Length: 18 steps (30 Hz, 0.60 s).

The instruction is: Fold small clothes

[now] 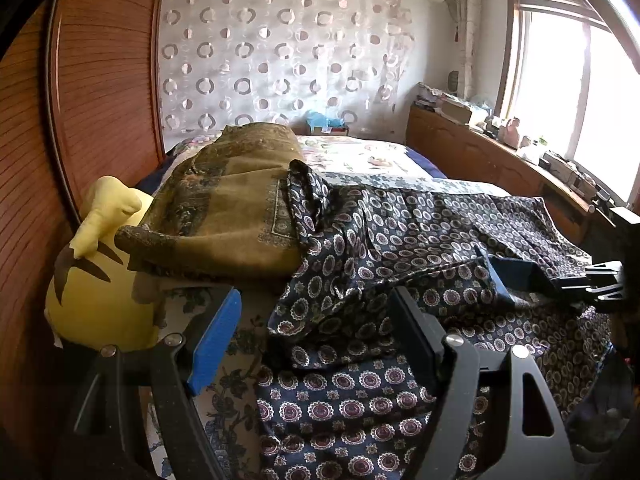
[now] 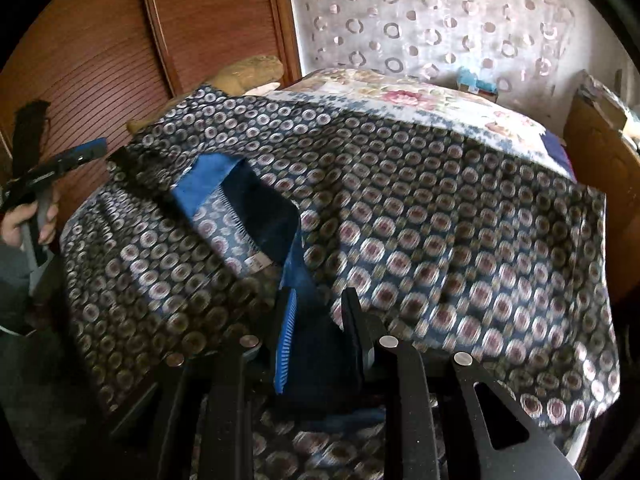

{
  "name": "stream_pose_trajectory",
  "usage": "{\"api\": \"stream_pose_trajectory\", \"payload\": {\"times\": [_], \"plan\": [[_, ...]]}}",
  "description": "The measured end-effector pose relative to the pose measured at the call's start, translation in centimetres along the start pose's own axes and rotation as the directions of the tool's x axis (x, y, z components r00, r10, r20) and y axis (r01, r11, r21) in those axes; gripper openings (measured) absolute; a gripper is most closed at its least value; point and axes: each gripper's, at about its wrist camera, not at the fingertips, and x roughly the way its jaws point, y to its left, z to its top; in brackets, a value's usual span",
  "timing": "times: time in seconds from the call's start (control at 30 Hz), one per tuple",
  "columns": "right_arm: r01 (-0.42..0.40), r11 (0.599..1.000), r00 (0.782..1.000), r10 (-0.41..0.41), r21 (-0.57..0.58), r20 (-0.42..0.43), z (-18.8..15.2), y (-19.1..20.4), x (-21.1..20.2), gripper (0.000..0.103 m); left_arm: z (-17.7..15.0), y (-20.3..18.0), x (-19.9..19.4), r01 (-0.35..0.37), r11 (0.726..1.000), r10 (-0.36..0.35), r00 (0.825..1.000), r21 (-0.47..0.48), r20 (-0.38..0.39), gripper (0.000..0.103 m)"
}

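A dark blue patterned garment (image 1: 420, 232) with a plain blue lining lies spread and rumpled on the bed; it fills the right wrist view (image 2: 440, 220). My left gripper (image 1: 316, 320) is open just above the garment's near left part, holding nothing; it also shows at the left of the right wrist view (image 2: 60, 168), held in a hand. My right gripper (image 2: 320, 320) is shut on the garment's blue-lined edge (image 2: 308, 340) and lifts it; it shows at the right edge of the left wrist view (image 1: 600, 280).
A folded olive-brown cloth (image 1: 232, 200) lies at the left by a yellow plush toy (image 1: 100, 260). The bed has a floral sheet (image 1: 360, 156). A wooden wardrobe (image 1: 100, 80) stands at the left, a wooden sideboard (image 1: 500, 160) with clutter at the right under the window.
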Motion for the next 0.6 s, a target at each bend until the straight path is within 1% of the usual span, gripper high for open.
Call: {"api": "stream_pose_trajectory", "payload": {"times": [0.13,0.17,0.3,0.43,0.5,0.6], "plan": [[-0.011,1.000,1.000,0.011,0.000,0.022,-0.2,0.4,-0.9,0.024,-0.2,-0.4,0.4,0.009,1.000,-0.009,1.000,0.003,-0.011,0.077],[-0.017,1.000,0.999,0.017,0.002,0.027,0.1,-0.1,-0.6,0.024,-0.2,-0.5,0.4,0.012,1.000,-0.012,1.000,0.005,-0.011,0.077],[-0.028,0.999,0.999,0.029,-0.026,0.034,1.8,1.1,0.2,0.024,-0.5,-1.0,0.3,0.020,1.000,-0.020,1.000,0.011,-0.016,0.077],[-0.061,0.997,0.998,0.063,-0.036,0.029,3.7,2.0,2.4,0.024,-0.7,-1.0,0.4,0.023,1.000,-0.023,1.000,0.009,-0.021,0.077],[-0.091,0.995,0.996,0.092,-0.036,0.016,4.6,2.5,3.8,0.024,-0.8,-0.9,0.4,0.024,1.000,-0.024,0.999,0.005,-0.023,0.077],[-0.087,0.995,0.996,0.087,-0.038,0.000,5.6,3.2,5.8,0.024,-1.1,-0.8,0.4,0.024,1.000,-0.024,0.999,0.002,-0.026,0.077]]}}
